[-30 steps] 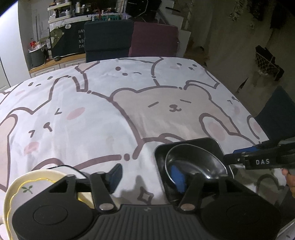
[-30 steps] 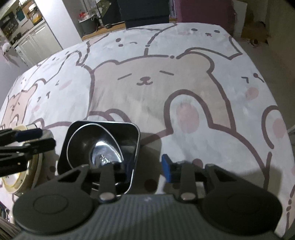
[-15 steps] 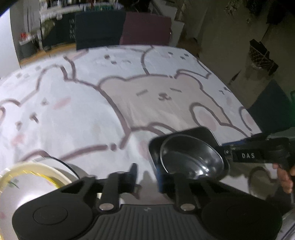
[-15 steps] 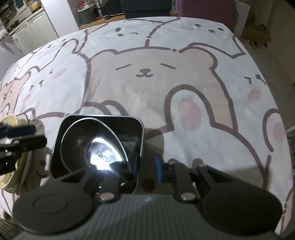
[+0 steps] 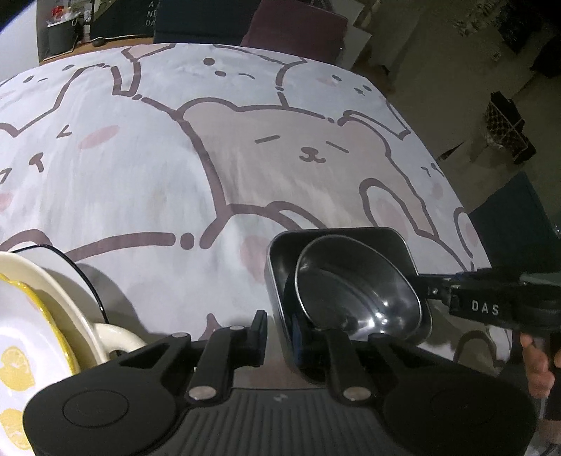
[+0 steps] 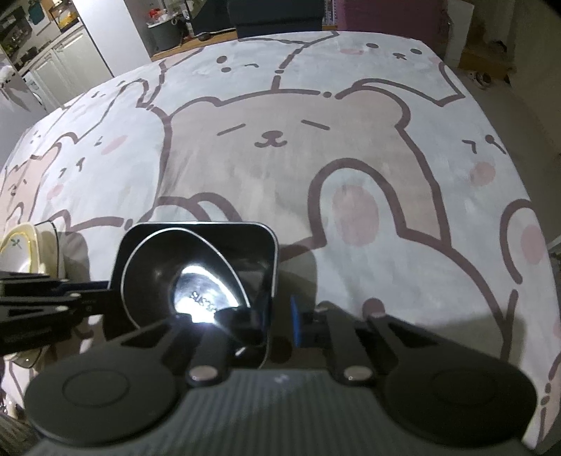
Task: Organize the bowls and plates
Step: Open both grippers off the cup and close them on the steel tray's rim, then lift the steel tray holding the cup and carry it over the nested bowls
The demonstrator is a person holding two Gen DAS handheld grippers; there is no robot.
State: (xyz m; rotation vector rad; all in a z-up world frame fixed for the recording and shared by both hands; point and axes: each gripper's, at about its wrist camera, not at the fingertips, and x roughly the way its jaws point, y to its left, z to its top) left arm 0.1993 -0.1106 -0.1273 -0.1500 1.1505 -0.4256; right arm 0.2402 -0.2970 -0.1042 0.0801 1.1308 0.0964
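A black square dish (image 5: 336, 232) (image 6: 196, 226) lies on the bear-print tablecloth with a steel bowl (image 5: 354, 291) (image 6: 182, 266) tilted inside it. My left gripper (image 5: 278, 333) straddles the dish's left wall, one finger outside and the blue pad inside. Its jaws are closing and pinch that wall. From the right, my right gripper (image 6: 278, 321) (image 5: 426, 291) straddles the opposite wall. Its jaws are closing too and grip the wall. The left gripper (image 6: 105, 298) also shows in the right wrist view.
A stack of cream and yellow-rimmed plates (image 5: 42, 305) (image 6: 21, 242) sits just left of the dish. Dark chairs (image 5: 298, 21) stand at the table's far end and another (image 5: 508, 210) past its right edge. A hand (image 5: 536, 361) holds the right gripper.
Both grippers have narrowed from wide apart onto the dish's side walls. The left one sank and shifted right, so the plate stack now fills its lower left corner.
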